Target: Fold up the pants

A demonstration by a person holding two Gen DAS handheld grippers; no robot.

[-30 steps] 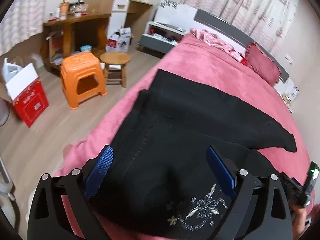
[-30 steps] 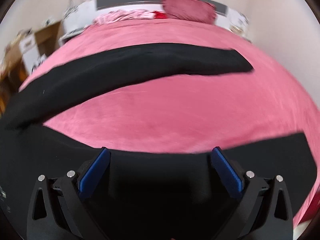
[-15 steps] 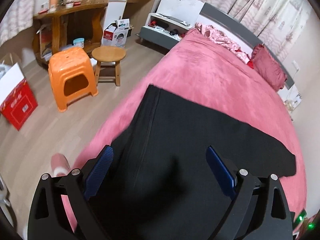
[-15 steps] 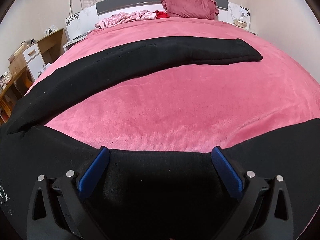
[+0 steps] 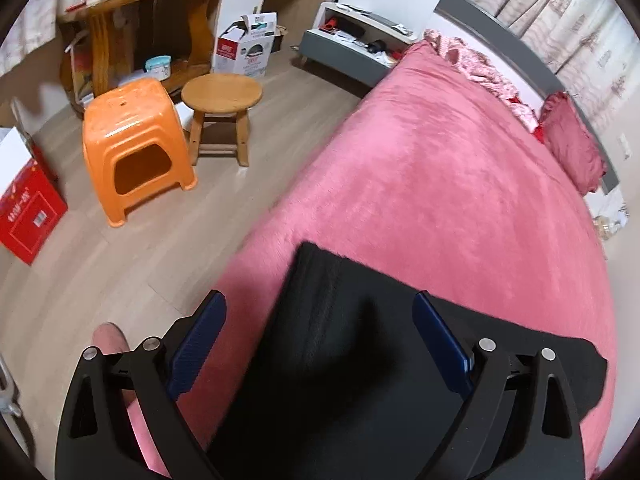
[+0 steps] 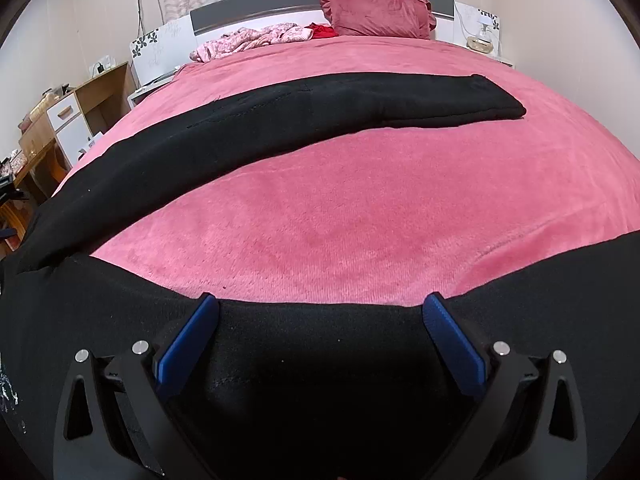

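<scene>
Pants point(image 6: 280, 128), black, spread on pink bed point(image 6: 360, 220), legs apart, unfolded.

Far leg laid flat across bed toward red pillow point(image 6: 380, 16); near leg and waist end along bed's near edge, directly under both tools, presumably for easy reach. Left tool point(image 5: 320, 344): blue pads wide apart, poised over pants' end near bed's floor-side edge, gripping nothing. Right tool point(image 6: 320, 340): pads equally wide, set over near leg's upper edge, nothing pinched; contact with cloth not discernible. Placement suggests readiness to pinch near leg and carry onto far leg. Orange stool point(image 5: 136, 148), wooden stool point(image 5: 222, 96) on floor, clear of work.
</scene>
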